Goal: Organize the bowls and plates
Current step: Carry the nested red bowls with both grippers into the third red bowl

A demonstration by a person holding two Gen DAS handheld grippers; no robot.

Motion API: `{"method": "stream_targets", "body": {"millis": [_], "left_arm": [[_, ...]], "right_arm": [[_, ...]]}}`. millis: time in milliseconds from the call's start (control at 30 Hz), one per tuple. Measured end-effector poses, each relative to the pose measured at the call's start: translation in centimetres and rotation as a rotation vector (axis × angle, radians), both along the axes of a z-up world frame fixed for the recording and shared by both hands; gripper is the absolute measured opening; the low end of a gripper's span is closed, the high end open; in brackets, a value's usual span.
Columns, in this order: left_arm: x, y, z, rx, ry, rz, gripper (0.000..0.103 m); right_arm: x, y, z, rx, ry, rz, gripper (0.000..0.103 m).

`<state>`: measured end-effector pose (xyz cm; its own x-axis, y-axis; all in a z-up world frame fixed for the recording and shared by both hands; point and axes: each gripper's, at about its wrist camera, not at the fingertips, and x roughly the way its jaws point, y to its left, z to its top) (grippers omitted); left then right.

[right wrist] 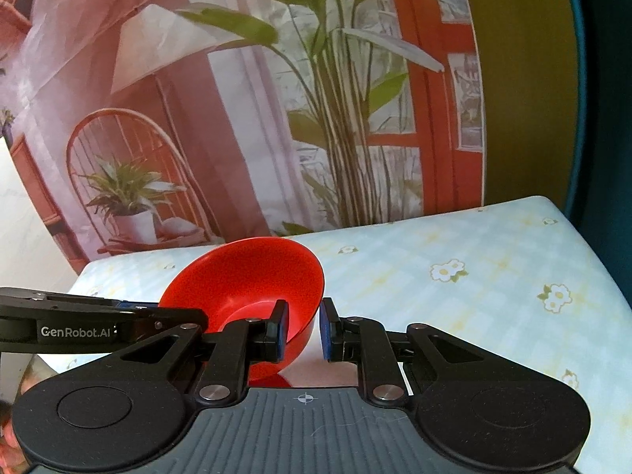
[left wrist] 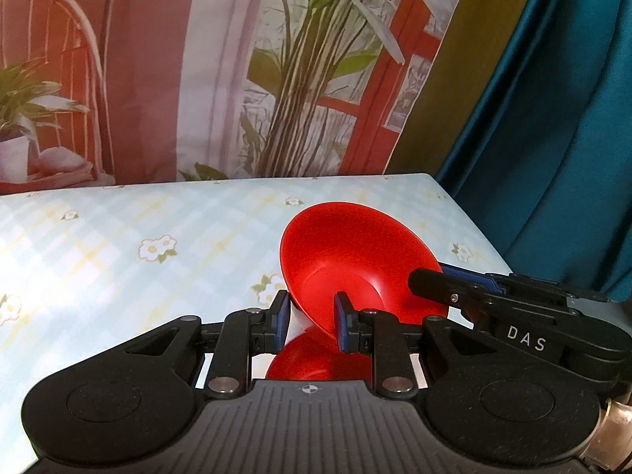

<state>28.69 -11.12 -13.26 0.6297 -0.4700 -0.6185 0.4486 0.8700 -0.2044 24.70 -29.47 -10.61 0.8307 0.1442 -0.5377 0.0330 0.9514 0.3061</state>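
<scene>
- Behind everything hangs a printed backdrop with a red chair at upper left, tall green stems in the middle and a red window frame; a teal curtain fills the right edge of the left wrist view.
- Below it lies a pale blue checked tablecloth with small white flowers, spanning the middle of both frames.
- Left wrist view, lower centre: the left gripper is clenched on the near rim of a red bowl, one blue pad on each side of the wall.
- That bowl is tipped on edge, its open mouth facing up and toward the left of the frame, its base low and to the right.
- At lower right of that frame the right gripper's black finger marked "DAS" reaches the bowl's other rim.
- Right wrist view, centre: the right gripper pinches the rim nearest it, the bowl's mouth tilted up and toward the camera.
- A second red piece shows just beneath the held bowl; what it is cannot be told.
</scene>
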Motion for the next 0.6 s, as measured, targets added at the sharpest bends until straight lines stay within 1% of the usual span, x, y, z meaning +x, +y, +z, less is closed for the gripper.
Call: {"method": "stream_targets", "body": {"millis": [200,600], "left_arm": [[-1.4,1.2,-0.4,-0.007,0.006,0.007,0.025],[-2.9,2.6,-1.5,-0.019,0.033,0.009,0.025]], "right_arm": [[-0.9,1.4,0.0,-0.01,0.014,0.016,0.017],[-2.1,3.1,-0.6,-0.028,0.046,0.036,0.017]]}}
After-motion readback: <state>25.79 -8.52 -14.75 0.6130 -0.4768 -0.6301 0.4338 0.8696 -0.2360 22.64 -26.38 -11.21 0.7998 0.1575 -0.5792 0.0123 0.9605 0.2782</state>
